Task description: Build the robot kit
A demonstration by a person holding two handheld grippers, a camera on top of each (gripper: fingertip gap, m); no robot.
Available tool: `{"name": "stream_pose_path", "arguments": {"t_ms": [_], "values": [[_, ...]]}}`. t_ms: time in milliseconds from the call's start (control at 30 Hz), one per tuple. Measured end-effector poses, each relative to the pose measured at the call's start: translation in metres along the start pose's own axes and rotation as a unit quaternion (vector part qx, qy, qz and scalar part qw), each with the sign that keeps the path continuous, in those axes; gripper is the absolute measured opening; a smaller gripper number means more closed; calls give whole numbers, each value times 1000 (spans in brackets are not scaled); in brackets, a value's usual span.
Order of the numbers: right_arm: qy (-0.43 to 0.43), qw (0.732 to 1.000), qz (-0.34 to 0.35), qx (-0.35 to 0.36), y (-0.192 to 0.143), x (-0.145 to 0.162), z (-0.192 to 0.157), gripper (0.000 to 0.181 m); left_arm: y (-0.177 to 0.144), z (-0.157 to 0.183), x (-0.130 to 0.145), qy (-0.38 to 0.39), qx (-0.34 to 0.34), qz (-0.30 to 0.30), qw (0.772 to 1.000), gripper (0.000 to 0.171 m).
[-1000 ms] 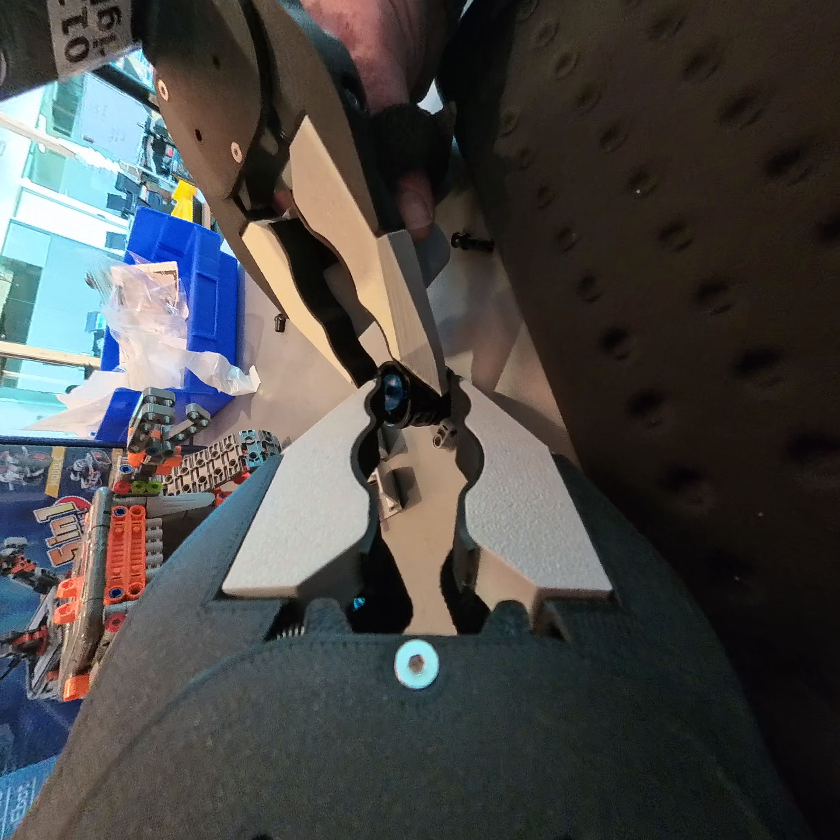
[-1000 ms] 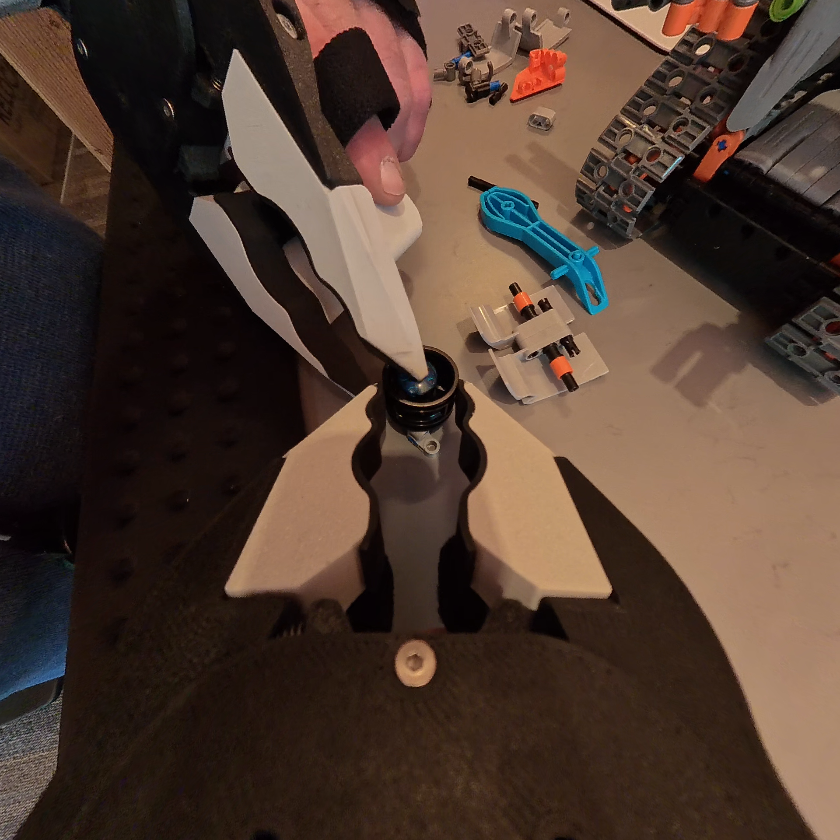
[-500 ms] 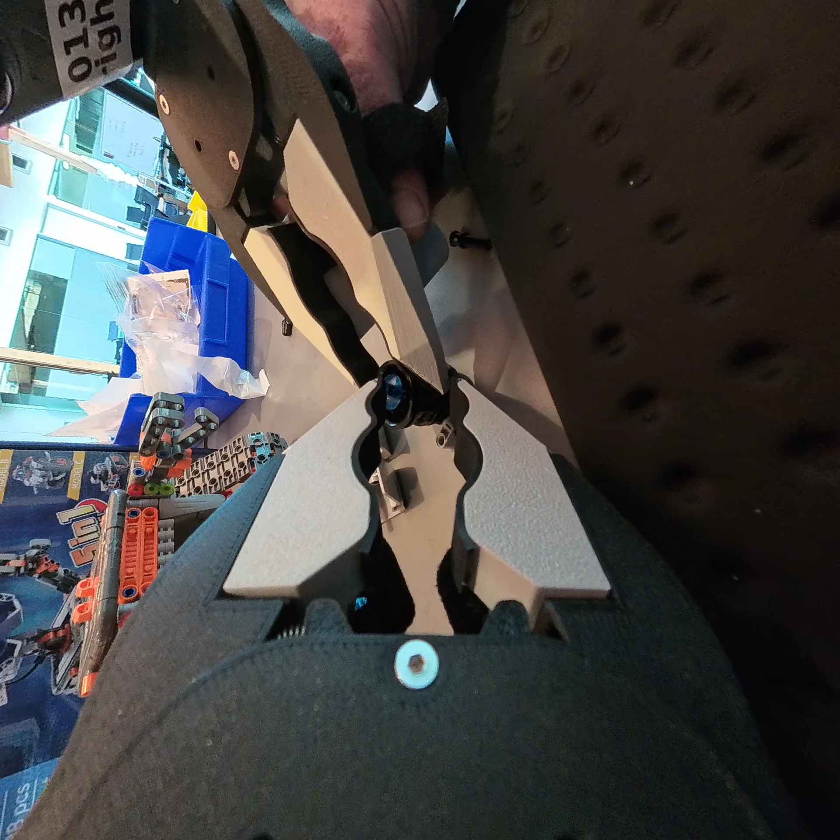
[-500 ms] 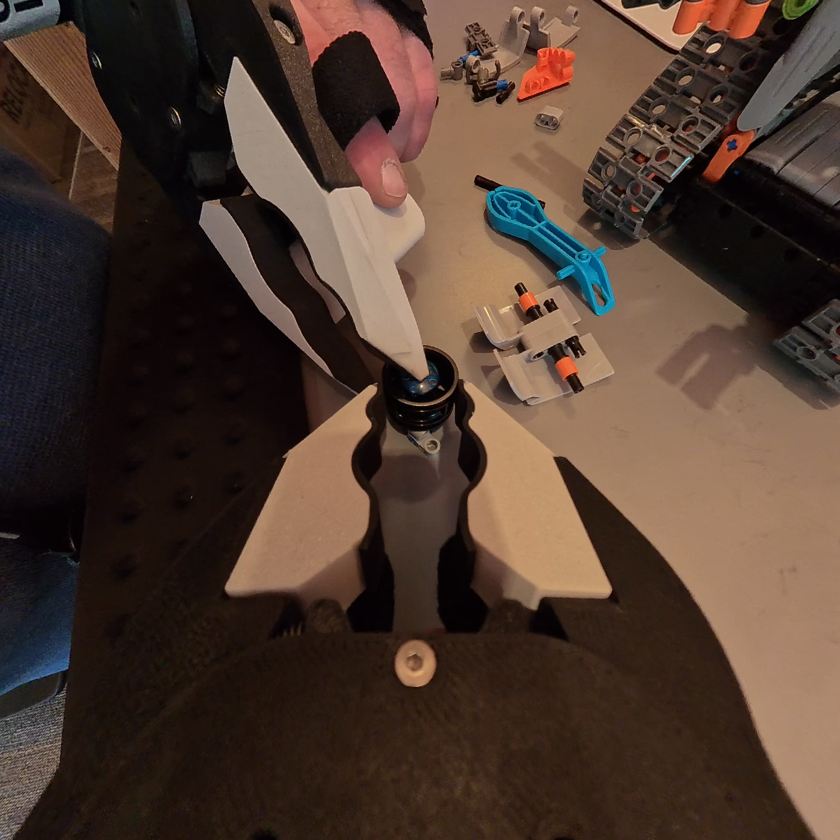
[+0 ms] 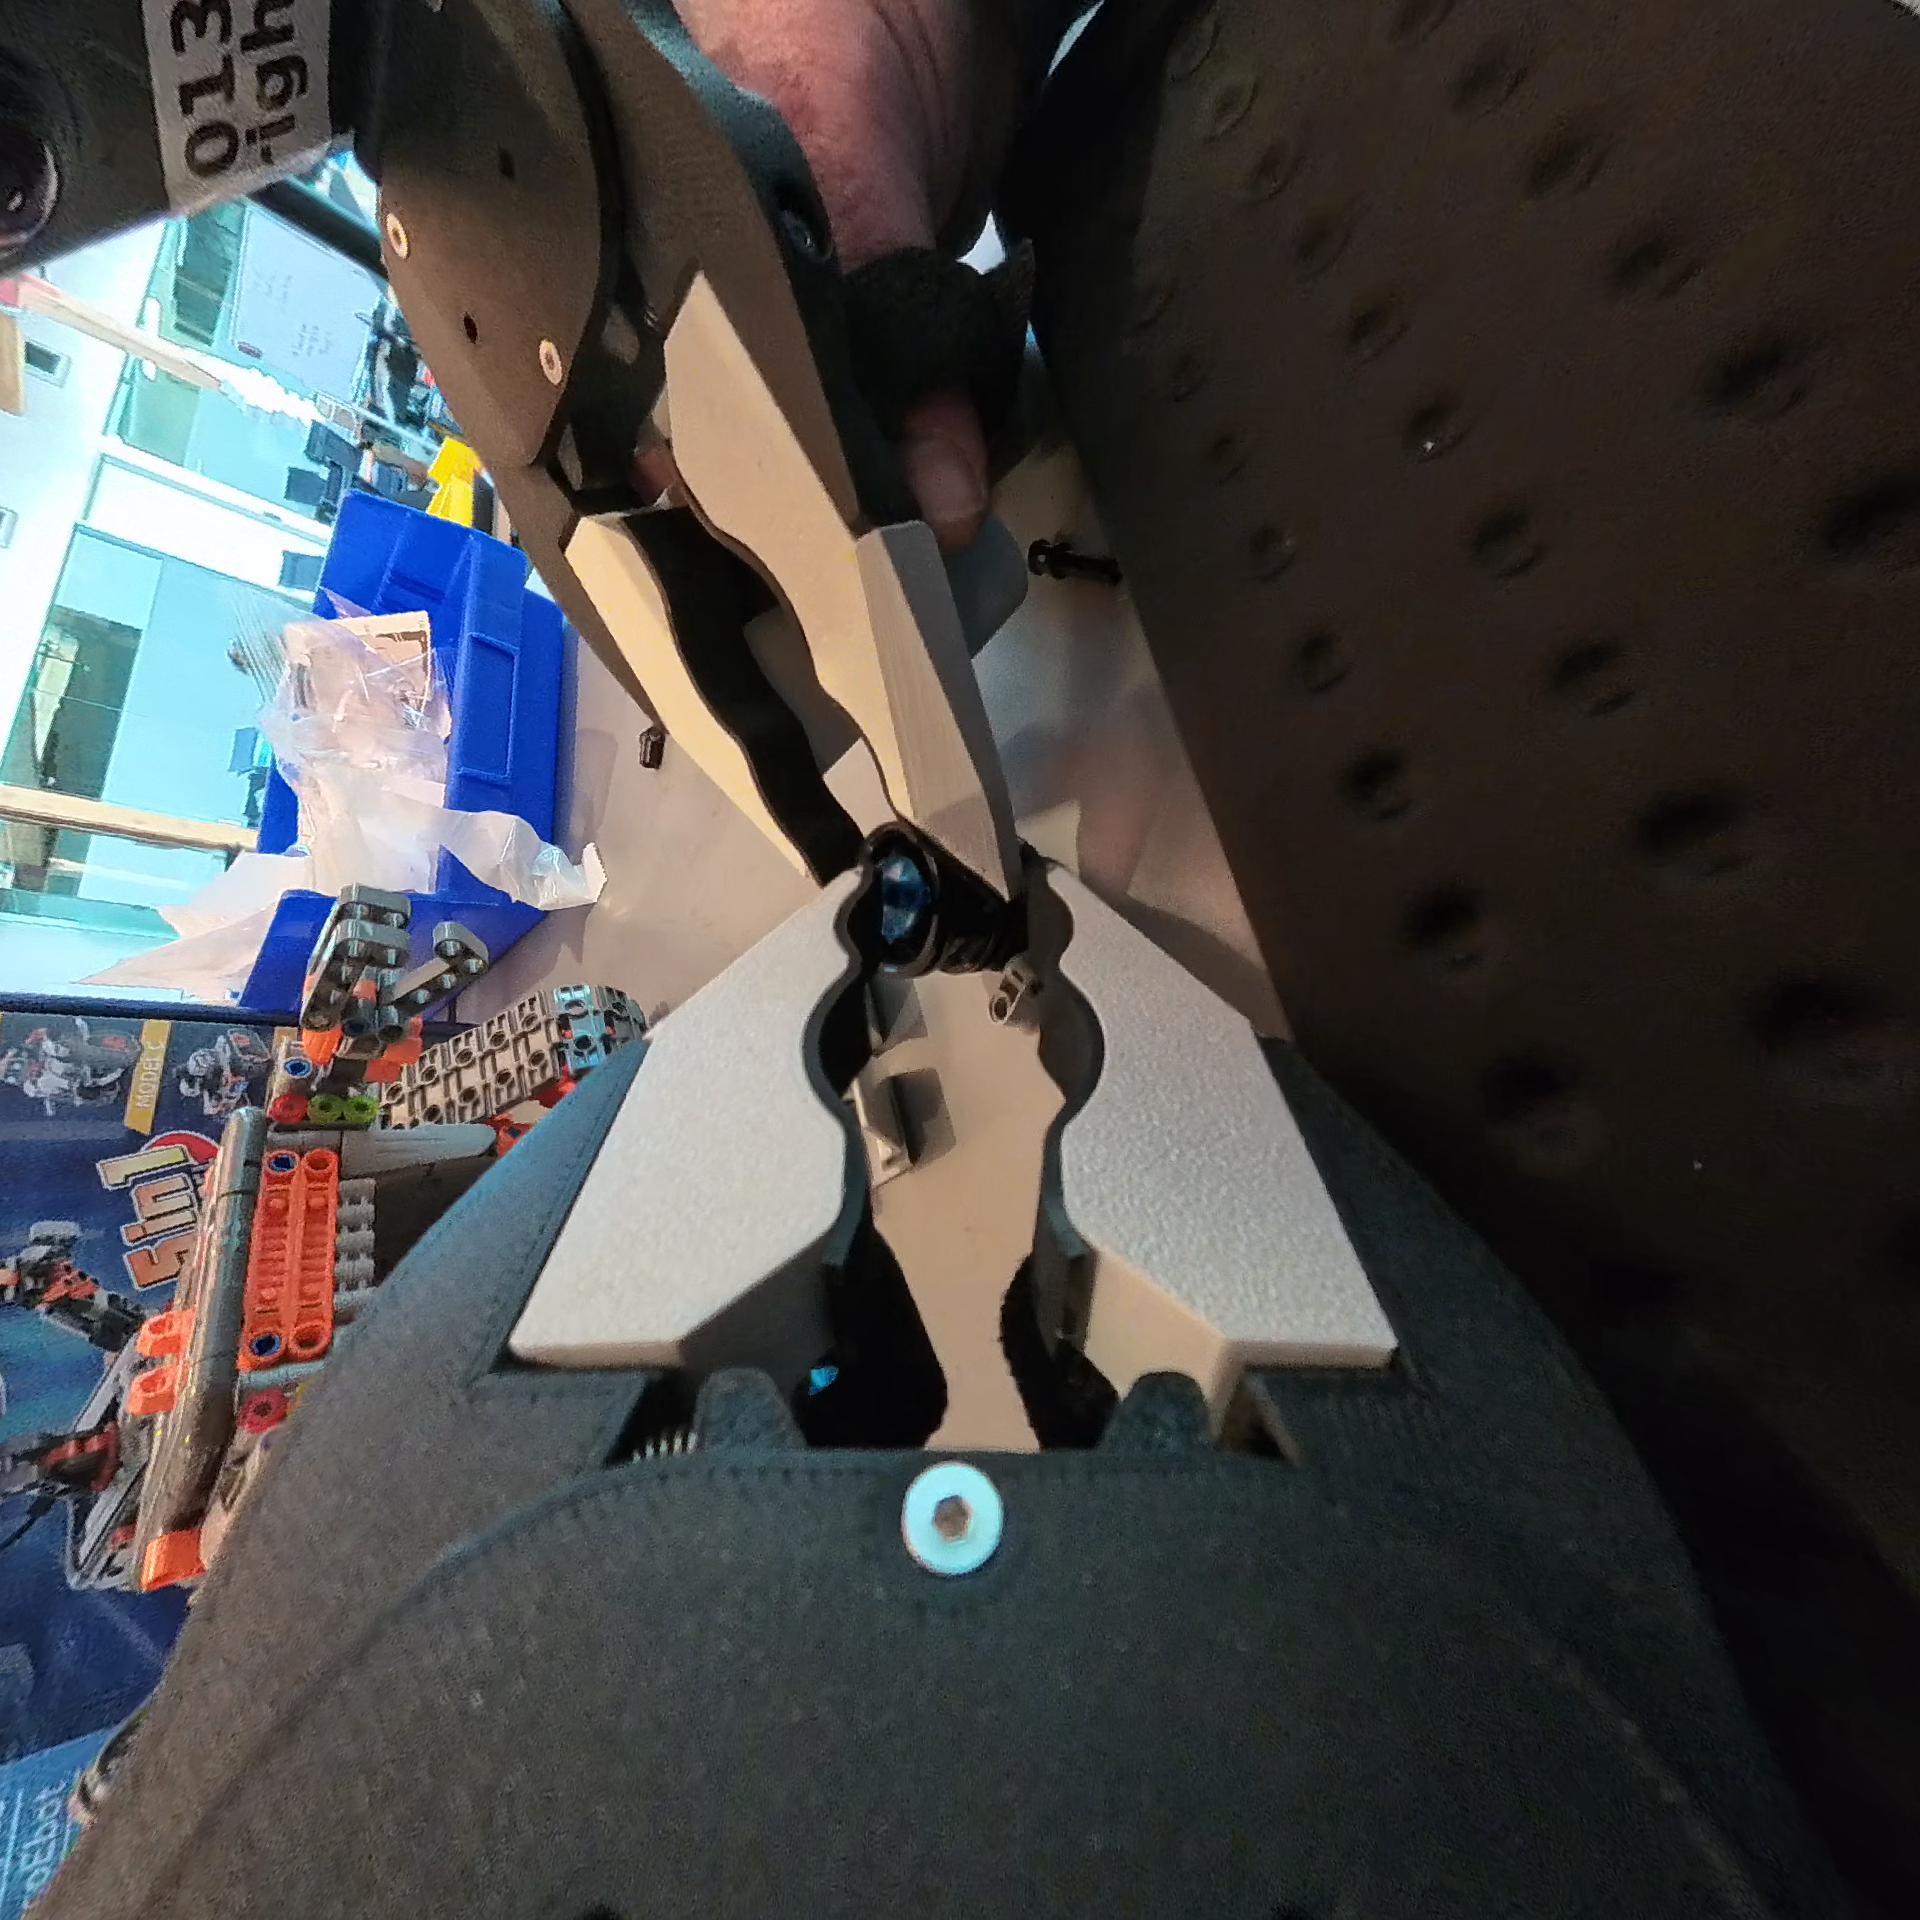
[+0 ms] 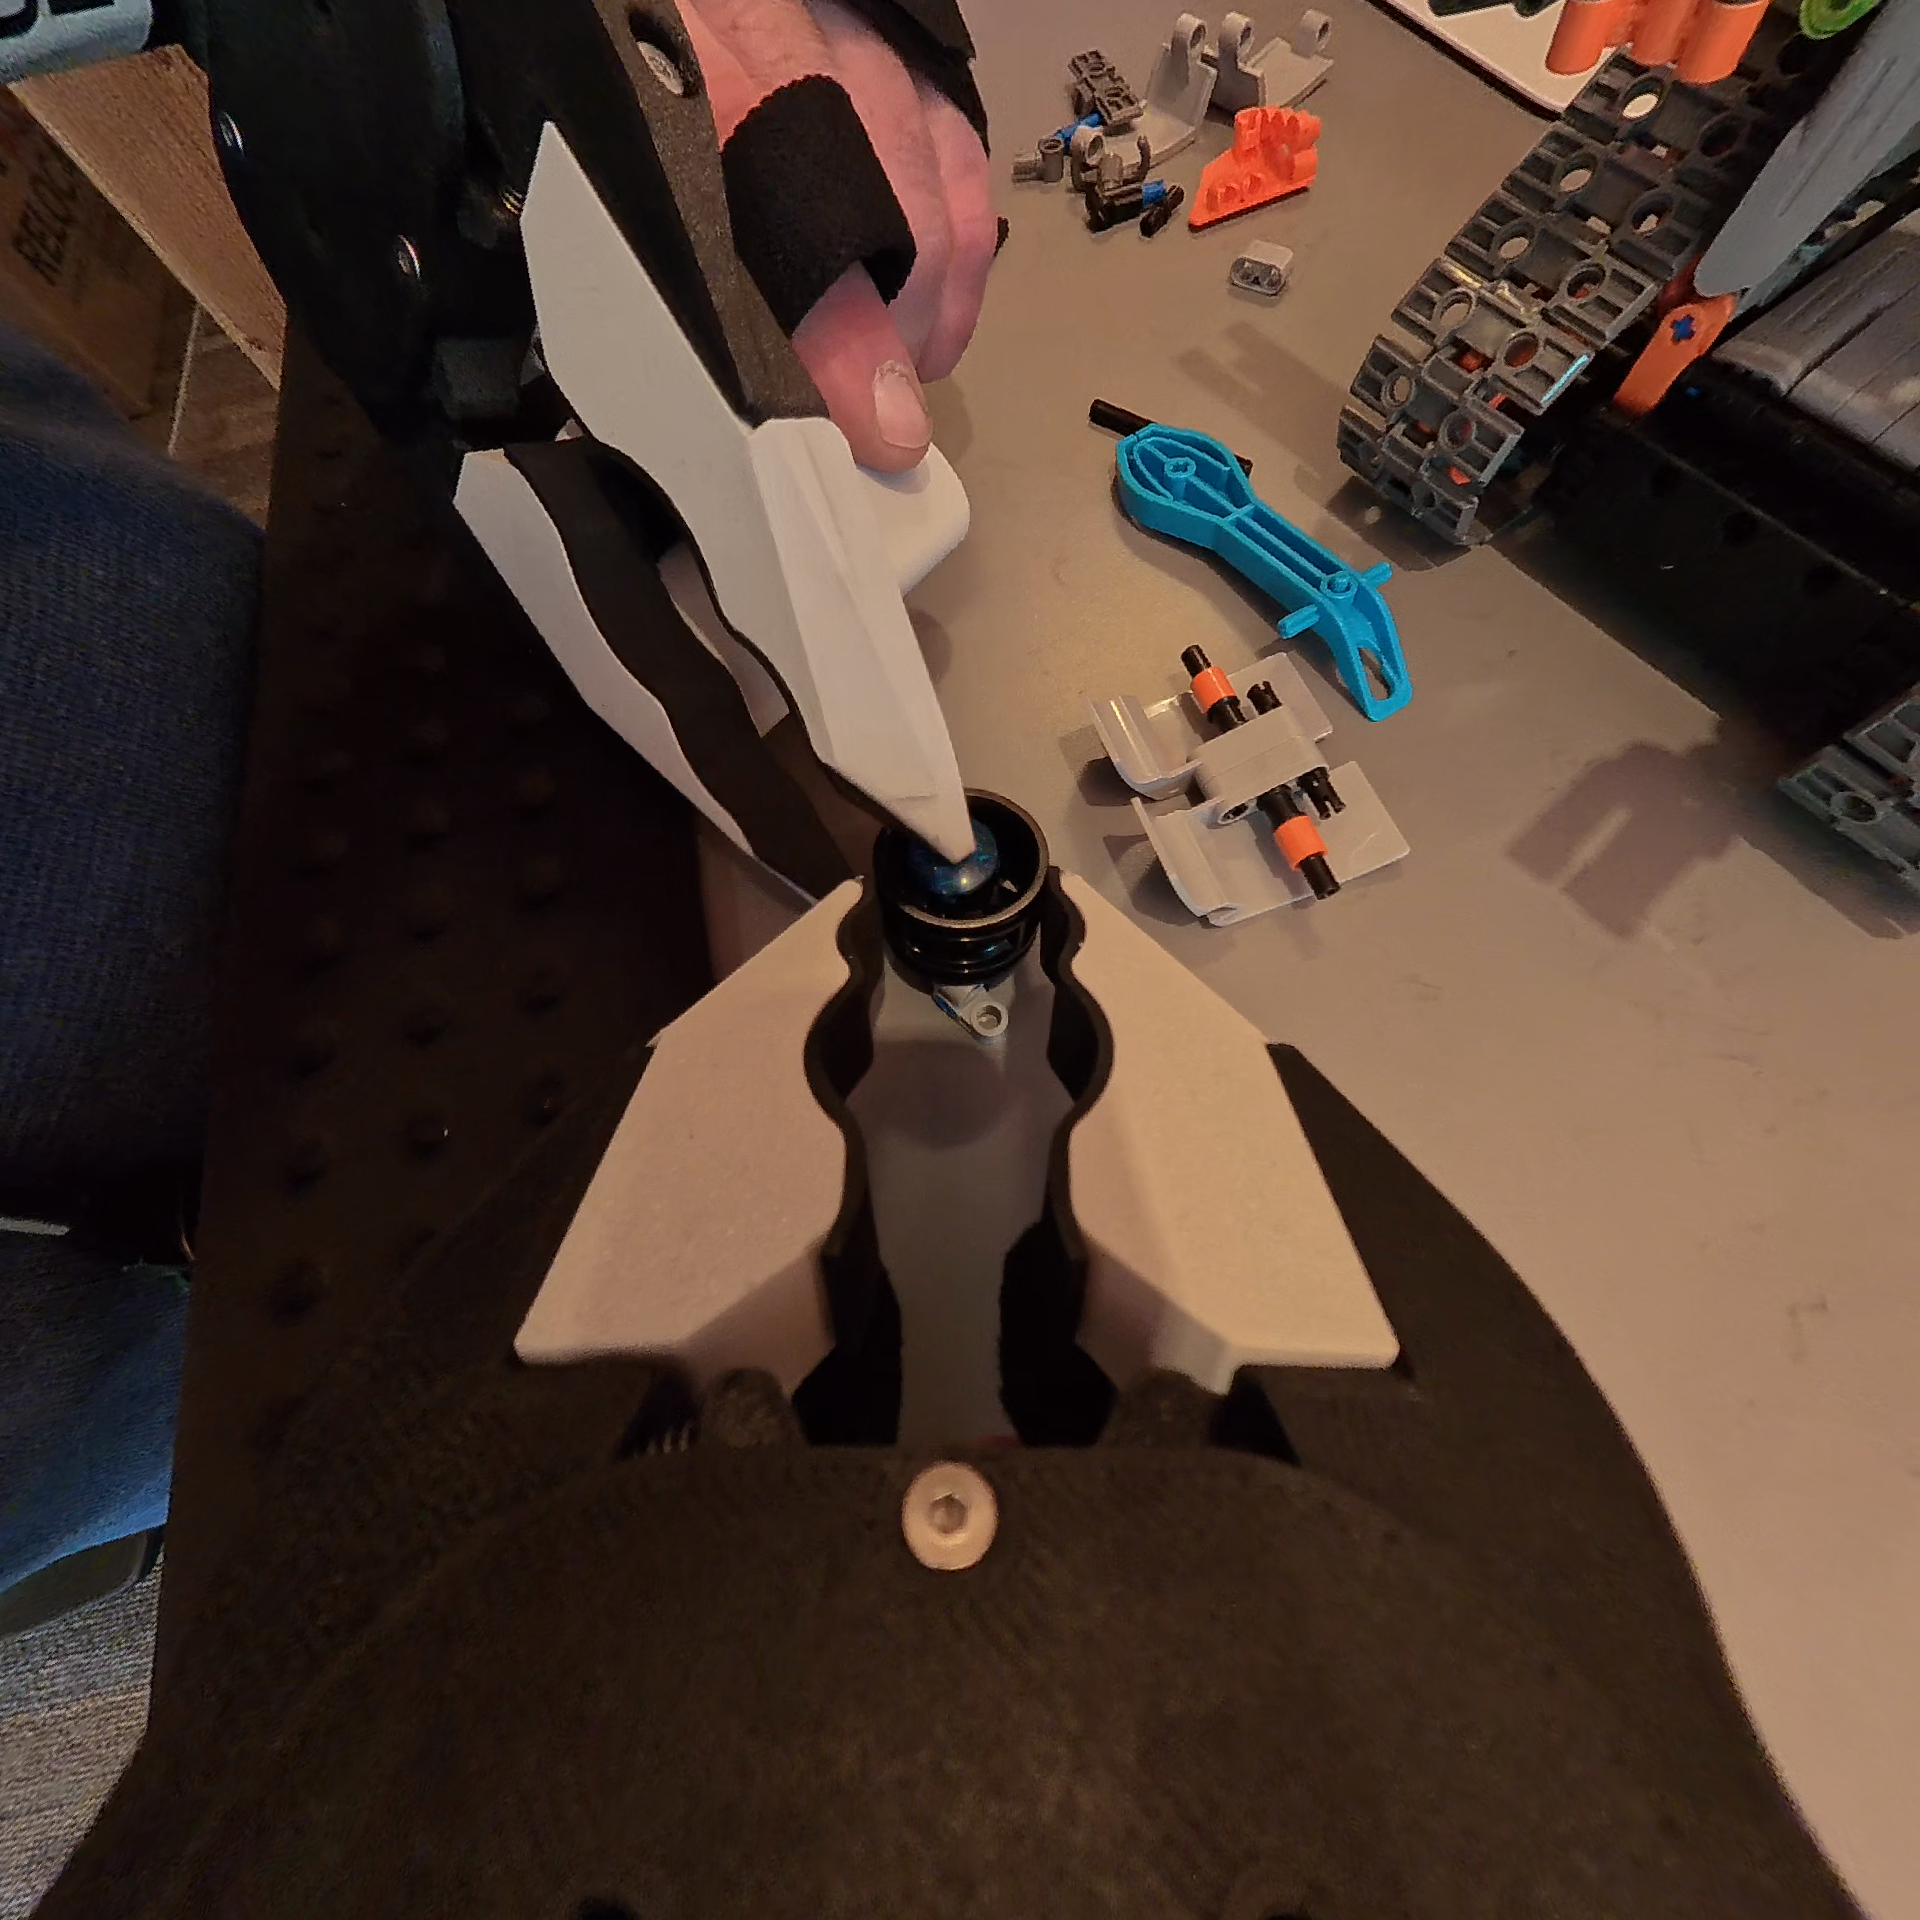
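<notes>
A small black spring piece (image 5: 961, 935) with a blue bead at one end is held by both grippers above the grey table. My left gripper (image 5: 951, 894) is shut on it end to end, the blue bead against one fingertip. My right gripper (image 6: 961, 899) is shut on its ribbed sides (image 6: 961, 920), cup end up. In the right wrist view the left gripper's white finger (image 6: 810, 582) reaches down into the cup. In the left wrist view the right gripper's finger (image 5: 914, 707) crosses the piece. A small grey connector (image 6: 982, 1013) hangs under it. A gloved hand (image 6: 883, 260) holds the left gripper.
On the table (image 6: 1558, 1143) lie a blue lever tool (image 6: 1257, 551), a grey panel assembly with orange bushes (image 6: 1247, 790), loose small parts (image 6: 1174, 135) and a tracked model (image 6: 1507, 312). A blue bin (image 5: 457, 665), a plastic bag (image 5: 364, 748) and a picture box (image 5: 62, 1143) stand farther off. The tips of both grippers are at nearly the same place.
Both grippers, still shut on the spring piece, have shifted slightly together. The grip looks the same.
</notes>
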State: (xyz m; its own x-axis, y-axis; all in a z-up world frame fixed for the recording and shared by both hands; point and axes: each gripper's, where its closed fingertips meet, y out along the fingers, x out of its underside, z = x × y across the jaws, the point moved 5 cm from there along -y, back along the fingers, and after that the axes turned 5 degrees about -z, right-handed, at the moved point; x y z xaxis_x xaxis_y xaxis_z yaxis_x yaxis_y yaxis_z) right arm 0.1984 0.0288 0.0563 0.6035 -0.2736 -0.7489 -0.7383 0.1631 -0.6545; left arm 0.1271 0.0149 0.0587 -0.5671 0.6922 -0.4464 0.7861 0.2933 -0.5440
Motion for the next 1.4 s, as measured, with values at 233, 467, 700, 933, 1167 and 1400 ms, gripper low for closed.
{"name": "stream_pose_path", "arguments": {"t_ms": [233, 467, 700, 933, 1167, 1400], "values": [[-2, 1000, 0, 1, 0, 0, 0, 28, 2, -1, 0, -12, -1, -20, 1000, 27], [-3, 1000, 0, -1, 0, 0, -1, 28, 0, 1, -1, -5, -20, -33, 999, 26], [-3, 1000, 0, 0, 0, 0, -1, 28, 0, 0, -1, -18, -18, -30, 999, 26], [-5, 1000, 0, -2, 0, 0, -1, 28, -1, -1, -1, -41, 5, -23, 999, 30], [-5, 1000, 0, -5, 0, 0, -1, 28, -2, -2, 0, -54, 24, -17, 998, 32], [-12, 1000, 0, 3, 0, 0, -2, 28, -2, -3, 1, -62, 33, -12, 997, 30]]}}
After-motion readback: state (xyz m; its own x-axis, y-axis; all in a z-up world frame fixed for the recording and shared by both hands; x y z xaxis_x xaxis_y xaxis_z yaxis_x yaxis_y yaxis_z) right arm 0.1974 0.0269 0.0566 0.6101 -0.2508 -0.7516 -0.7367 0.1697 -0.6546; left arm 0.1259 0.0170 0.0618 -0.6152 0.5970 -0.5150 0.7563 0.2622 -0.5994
